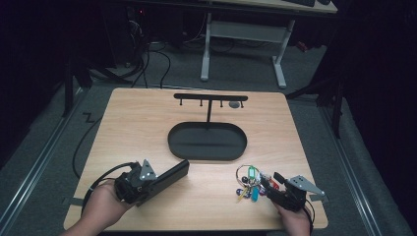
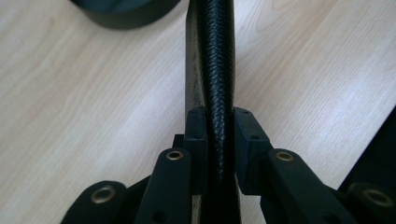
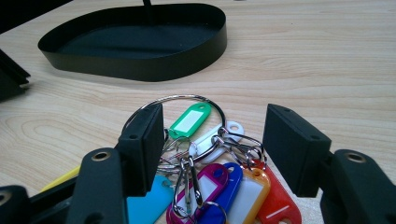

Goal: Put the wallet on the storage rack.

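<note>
Over on the left side of the wooden table (image 1: 147,123), the left gripper (image 1: 147,184) is clamped on a long black textured case (image 1: 169,176), and the left gripper view has both pads squeezing its narrow edge, with the case running straight out ahead toward the tray. Middle of the table there's a black oval tray (image 1: 206,141) with a T-shaped hook stand (image 1: 210,98) rising from it. On the right, the right gripper (image 1: 269,184) has its jaws spread apart around a bunch of colourful key tags on a metal ring (image 3: 205,154), which lies flat on the wood just short of the tray, pads not pressing on anything.
</note>
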The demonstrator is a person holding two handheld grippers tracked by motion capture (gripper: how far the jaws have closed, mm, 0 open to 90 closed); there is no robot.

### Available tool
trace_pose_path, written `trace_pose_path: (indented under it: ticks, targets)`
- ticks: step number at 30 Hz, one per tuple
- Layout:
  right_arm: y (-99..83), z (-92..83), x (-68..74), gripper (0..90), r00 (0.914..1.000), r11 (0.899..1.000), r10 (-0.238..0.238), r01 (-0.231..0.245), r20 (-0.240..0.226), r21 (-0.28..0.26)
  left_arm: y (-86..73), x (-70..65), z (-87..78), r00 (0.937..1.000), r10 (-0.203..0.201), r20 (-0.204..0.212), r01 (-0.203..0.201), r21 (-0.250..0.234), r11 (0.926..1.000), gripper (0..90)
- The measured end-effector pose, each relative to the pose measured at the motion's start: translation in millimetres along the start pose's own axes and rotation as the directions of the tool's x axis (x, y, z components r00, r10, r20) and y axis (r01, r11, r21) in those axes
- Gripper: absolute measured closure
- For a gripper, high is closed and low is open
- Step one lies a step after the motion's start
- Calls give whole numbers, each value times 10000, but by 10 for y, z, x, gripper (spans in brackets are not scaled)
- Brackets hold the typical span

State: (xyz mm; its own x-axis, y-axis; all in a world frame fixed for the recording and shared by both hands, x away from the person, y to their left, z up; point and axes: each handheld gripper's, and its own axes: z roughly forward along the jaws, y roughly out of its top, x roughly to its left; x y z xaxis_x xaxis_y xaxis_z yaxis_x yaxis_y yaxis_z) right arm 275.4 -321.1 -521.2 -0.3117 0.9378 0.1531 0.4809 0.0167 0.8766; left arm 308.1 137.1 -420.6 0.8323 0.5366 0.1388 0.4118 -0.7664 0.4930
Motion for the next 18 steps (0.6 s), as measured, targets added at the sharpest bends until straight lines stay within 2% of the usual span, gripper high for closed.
trace_pose_path:
  ticks: [5,8,10,13,18]
  targets:
    - [-4,-4,-4,390,10000,10000,52,-52,20,4,91,-15,-54,9986,526,-73,-529,-472,9975,781]
    - [-17,-8,-20,391,9999,10000,99,-99,92,10,151,-15,-56,9964,844,-91,-849,-855,9927,782]
    - [-24,-15,-29,391,9997,9998,201,-202,162,47,209,0,-47,9939,1094,-107,-1099,-930,9896,783]
    - [-29,-38,-40,391,9993,9997,242,-242,267,4,323,14,-6,9883,1510,-237,-1525,-914,9841,784]
    - [-61,-115,-43,391,9989,9997,246,-245,387,-12,526,-4,91,9737,2201,-585,-2253,-1041,9687,786]
